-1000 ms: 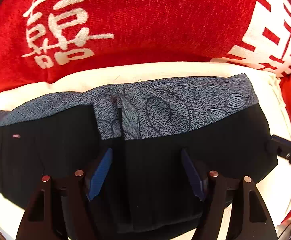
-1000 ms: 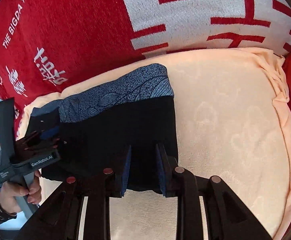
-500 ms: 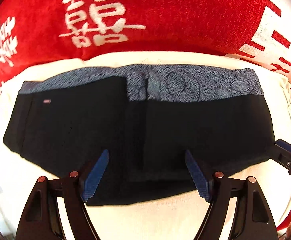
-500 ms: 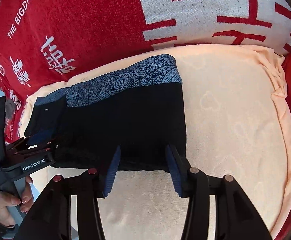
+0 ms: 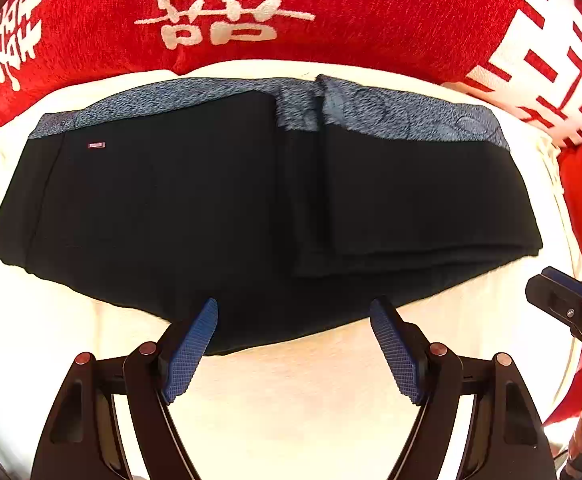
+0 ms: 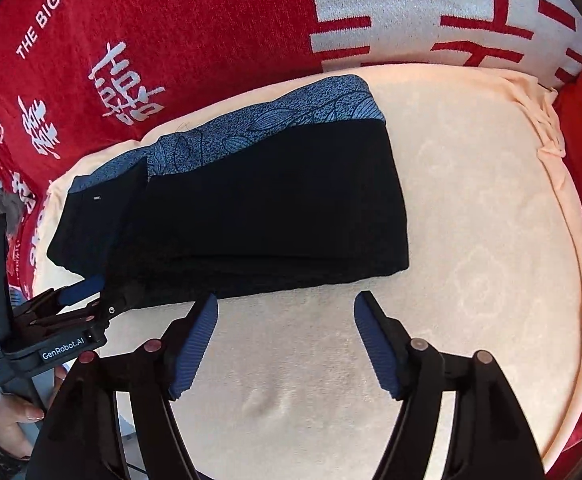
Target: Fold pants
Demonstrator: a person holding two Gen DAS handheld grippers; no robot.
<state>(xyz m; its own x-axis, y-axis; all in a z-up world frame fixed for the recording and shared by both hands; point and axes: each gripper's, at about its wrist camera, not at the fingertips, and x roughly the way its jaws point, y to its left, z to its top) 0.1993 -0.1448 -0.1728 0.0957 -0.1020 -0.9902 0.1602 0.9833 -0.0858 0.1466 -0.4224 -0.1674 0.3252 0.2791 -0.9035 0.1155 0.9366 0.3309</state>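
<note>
Pants: we see black pants (image 5: 195,208) with a blue-grey patterned waistband (image 5: 403,120), lying folded into a long flat bundle on a cream cushion (image 5: 291,400), near its back edge.
Handling: we judge them light, soft and limp; the layers would likely slide apart if we lifted one alone.
Where to grip: we would pinch through all layers at the near edge, or at the two ends of the bundle, so the stack stays together.
Progress: one half lies over the other, with the overlap edge running down near the middle; we judge the fold nearly done.
Left tongs: the left gripper (image 5: 293,340) is spread wide, nothing between the pads, which hang just over the near hem of the pants.
Right tongs: the right gripper (image 6: 287,336) is opening, nothing between the pads, just off the cloth over bare cushion.
Writing on pants: a small reddish tag (image 5: 96,145), too small for us to read.
Writing around: the red blanket (image 6: 171,40) behind reads "THE BIGDA", cut off, beside white Chinese characters; the left gripper's body reads "GenRobot.AI".
</note>
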